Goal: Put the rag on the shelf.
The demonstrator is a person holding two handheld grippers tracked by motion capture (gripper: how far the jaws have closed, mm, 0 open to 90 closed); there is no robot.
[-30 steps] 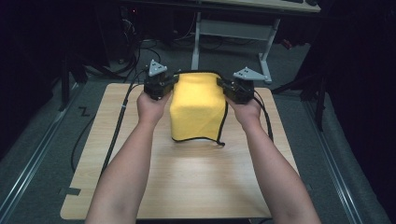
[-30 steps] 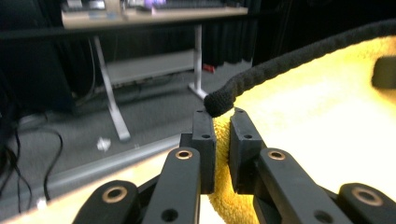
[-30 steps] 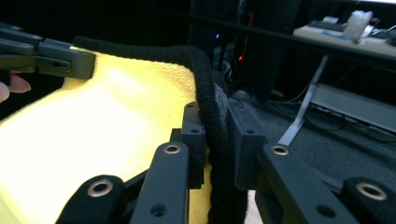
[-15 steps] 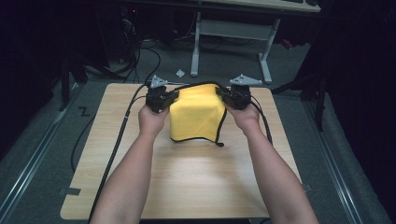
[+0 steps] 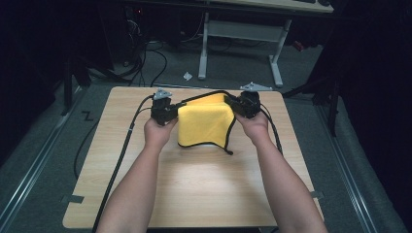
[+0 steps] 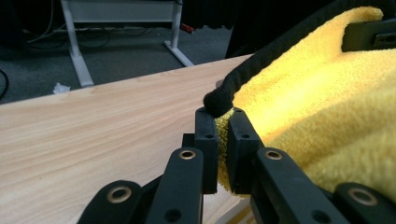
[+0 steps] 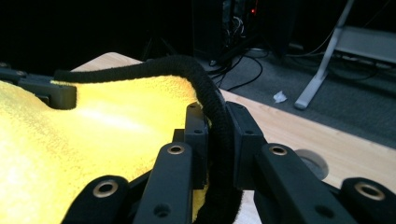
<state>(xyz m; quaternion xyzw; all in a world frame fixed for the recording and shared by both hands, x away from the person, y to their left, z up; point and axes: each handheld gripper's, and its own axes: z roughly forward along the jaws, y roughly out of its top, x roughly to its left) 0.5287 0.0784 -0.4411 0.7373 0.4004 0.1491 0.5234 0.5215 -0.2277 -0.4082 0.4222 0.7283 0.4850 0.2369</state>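
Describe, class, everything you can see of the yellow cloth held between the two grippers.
The yellow cloth looks like soft terry or microfibre, bright yellow with a thick black piped edge. It is folded over, its upper edge held off the wooden table while the lower part hangs down, its bottom hem lying on the tabletop. The left gripper is clamped on one top corner, the right gripper on the other, gripping the black piping. A short black tail of piping trails from the lower right hem.
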